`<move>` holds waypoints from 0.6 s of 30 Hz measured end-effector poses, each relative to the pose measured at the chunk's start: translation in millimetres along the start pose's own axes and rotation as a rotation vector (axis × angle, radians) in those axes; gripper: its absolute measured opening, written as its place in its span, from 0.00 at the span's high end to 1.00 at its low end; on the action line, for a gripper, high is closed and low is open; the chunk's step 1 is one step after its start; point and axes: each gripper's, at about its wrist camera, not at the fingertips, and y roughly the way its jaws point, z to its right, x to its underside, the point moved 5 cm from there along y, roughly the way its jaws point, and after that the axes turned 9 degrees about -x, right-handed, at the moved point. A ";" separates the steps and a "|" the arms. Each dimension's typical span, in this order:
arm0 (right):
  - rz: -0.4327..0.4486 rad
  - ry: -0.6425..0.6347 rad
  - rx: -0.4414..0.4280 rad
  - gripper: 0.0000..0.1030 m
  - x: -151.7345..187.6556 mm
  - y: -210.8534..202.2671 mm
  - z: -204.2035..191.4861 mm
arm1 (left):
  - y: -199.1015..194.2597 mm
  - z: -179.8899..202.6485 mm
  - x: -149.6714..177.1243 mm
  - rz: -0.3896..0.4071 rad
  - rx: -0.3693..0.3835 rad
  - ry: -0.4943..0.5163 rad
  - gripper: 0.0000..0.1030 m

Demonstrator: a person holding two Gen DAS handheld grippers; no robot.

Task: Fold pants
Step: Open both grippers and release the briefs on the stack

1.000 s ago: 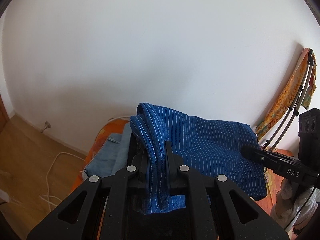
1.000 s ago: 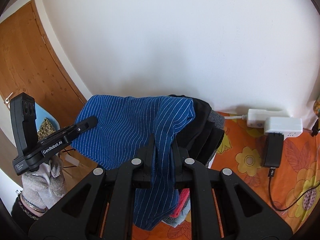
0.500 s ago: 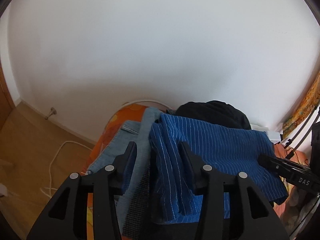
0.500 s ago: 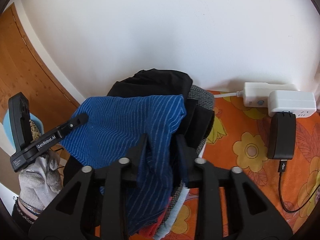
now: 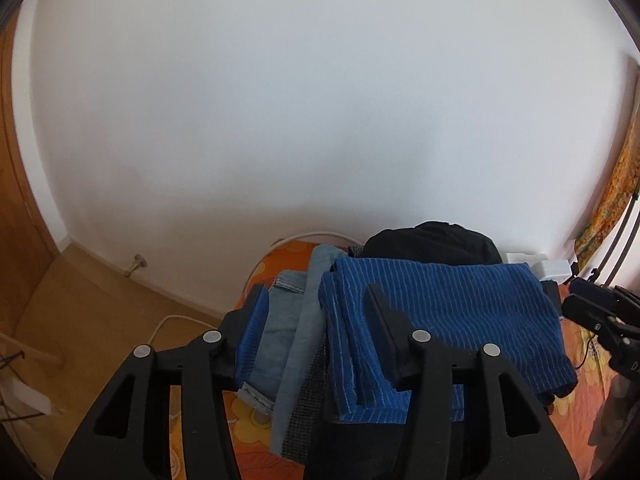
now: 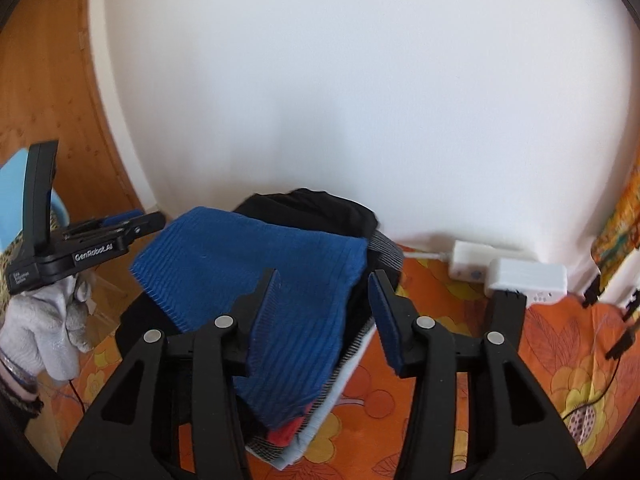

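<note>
The folded blue pinstriped pants (image 5: 448, 320) lie on top of a stack of folded clothes, also seen in the right wrist view (image 6: 256, 280). My left gripper (image 5: 316, 320) is open, its fingers wide apart over the pants' left edge and the denim beside it. My right gripper (image 6: 324, 304) is open, its fingers astride the pants' right edge. Neither holds the cloth. The left gripper also shows in the right wrist view (image 6: 132, 224), and the right gripper shows at the left wrist view's right edge (image 5: 580, 300).
The stack holds light denim jeans (image 5: 288, 336), a black garment (image 5: 432, 240) and grey cloth on an orange flowered cover (image 6: 500, 360). A white power strip and adapter (image 6: 524, 276) sit by the white wall. Wooden floor and a white cable (image 5: 168, 324) lie left.
Both grippers were shut on the raised blue pants. They lowered the pants onto the stack, then opened and let go.
</note>
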 end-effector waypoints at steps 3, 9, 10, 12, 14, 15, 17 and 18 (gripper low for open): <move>-0.047 -0.030 -0.040 0.60 3.3 16.4 -14.3 | -9.8 9.8 -3.0 0.033 0.025 0.036 0.52; -0.108 -0.035 -0.060 0.61 25.1 32.8 -18.8 | 15.7 17.8 23.5 -0.045 0.038 0.087 0.52; -0.114 -0.034 -0.059 0.61 28.2 32.9 -17.6 | 21.9 15.9 29.2 -0.063 0.032 0.084 0.52; -0.124 -0.031 -0.056 0.61 33.4 33.4 -14.1 | 25.7 12.7 37.6 -0.080 0.030 0.080 0.52; -0.127 -0.021 -0.057 0.61 36.8 28.4 -10.1 | 25.6 7.7 41.8 -0.085 0.021 0.071 0.52; -0.129 -0.015 -0.059 0.61 38.0 26.1 -8.4 | 24.2 5.7 42.3 -0.085 0.019 0.066 0.52; -0.136 -0.004 -0.061 0.61 40.0 21.2 -5.9 | 19.6 2.0 42.8 -0.087 0.007 0.064 0.52; -0.140 0.003 -0.062 0.61 41.4 18.1 -5.1 | 16.1 0.9 43.0 -0.086 0.001 0.067 0.52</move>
